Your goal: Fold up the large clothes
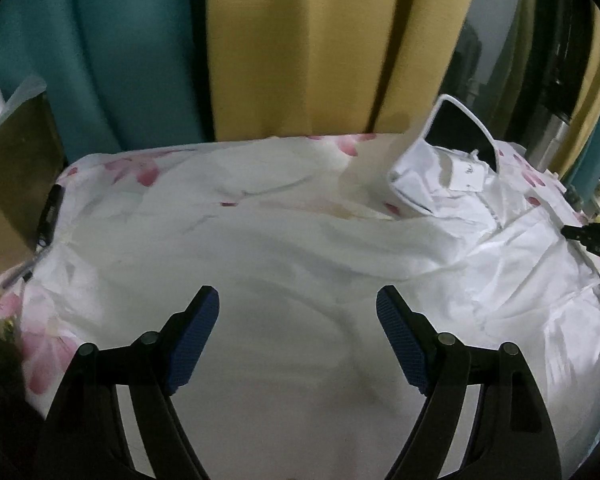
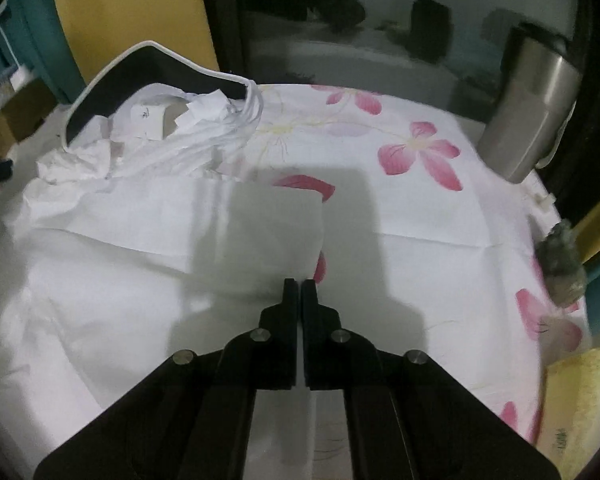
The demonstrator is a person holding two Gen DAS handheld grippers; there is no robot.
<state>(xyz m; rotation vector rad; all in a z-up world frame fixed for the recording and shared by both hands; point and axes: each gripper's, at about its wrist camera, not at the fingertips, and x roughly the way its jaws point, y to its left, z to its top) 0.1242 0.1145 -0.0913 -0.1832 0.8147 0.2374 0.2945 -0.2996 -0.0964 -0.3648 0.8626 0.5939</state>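
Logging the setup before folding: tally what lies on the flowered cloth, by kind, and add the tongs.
White garment: 1
White-rimmed dark board under its collar: 1
Steel tumbler at the cloth's edge: 1
Tongs: 2, the left tongs open over the cloth, the right tongs shut at the garment's edge
Total: 5

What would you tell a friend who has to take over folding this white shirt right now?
Left hand-held gripper: open, hovering over the white shirt, holding nothing.
Right hand-held gripper: shut at the shirt's edge; whether cloth is pinched cannot be told.
Things: the shirt lies spread on the flowered sheet, collar at the far end with a tag and a black insert sticking up.
Done: one panel looks turned over near the right gripper.
Left: the rest of the folds, probably sleeves and body.
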